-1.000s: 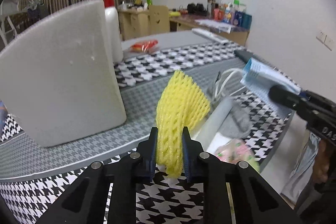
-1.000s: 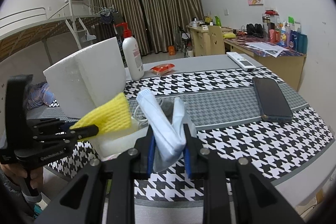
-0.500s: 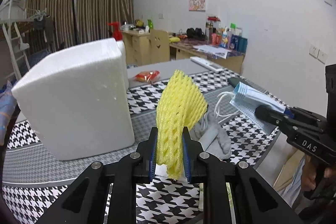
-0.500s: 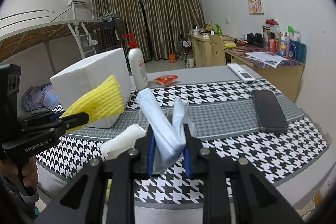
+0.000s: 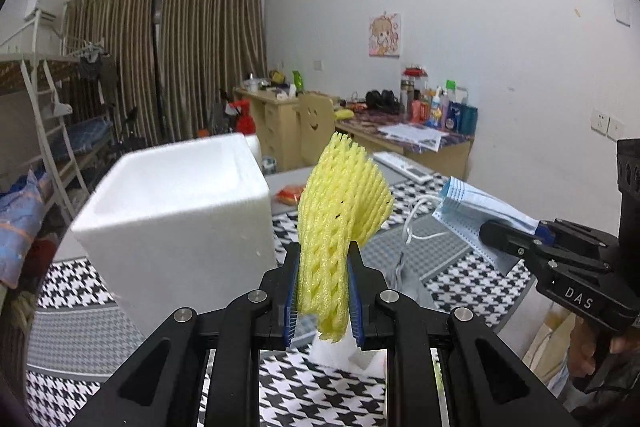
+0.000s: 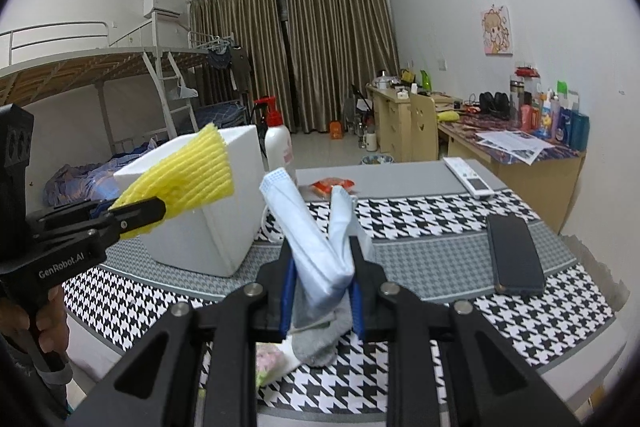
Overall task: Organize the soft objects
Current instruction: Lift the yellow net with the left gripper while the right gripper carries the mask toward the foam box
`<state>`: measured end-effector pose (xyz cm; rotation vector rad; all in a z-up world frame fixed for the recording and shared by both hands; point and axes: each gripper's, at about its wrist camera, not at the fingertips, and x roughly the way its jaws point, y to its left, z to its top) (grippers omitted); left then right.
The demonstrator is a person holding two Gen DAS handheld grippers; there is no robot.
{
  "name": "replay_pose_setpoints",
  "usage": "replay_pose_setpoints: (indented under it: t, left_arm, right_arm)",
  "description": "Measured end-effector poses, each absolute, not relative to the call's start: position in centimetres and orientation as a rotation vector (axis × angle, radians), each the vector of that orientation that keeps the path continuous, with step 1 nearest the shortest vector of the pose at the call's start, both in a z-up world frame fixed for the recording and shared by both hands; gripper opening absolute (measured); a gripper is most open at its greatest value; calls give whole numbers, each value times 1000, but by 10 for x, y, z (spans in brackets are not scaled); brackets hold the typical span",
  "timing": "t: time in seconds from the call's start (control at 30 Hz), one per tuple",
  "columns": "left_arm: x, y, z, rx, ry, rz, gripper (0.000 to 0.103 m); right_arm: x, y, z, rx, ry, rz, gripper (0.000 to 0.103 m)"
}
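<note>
Yellow foam net is being pinched by the left gripper, jaws nearly closed on it, held above the houndstooth table beside the white foam box. Blue face mask is being clamped likewise by the right gripper. Phone and grey sock are being shown clearly only in the right view.
</note>
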<state>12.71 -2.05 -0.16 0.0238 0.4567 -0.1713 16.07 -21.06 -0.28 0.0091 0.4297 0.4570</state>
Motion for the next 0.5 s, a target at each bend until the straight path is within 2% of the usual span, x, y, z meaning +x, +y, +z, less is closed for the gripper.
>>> replay_pose_setpoints:
  t: [0.5]
  left_arm:
    - [131,-4,29,28,372,-139,22]
  right_arm:
    - [169,-196,20,-3,356,463,27]
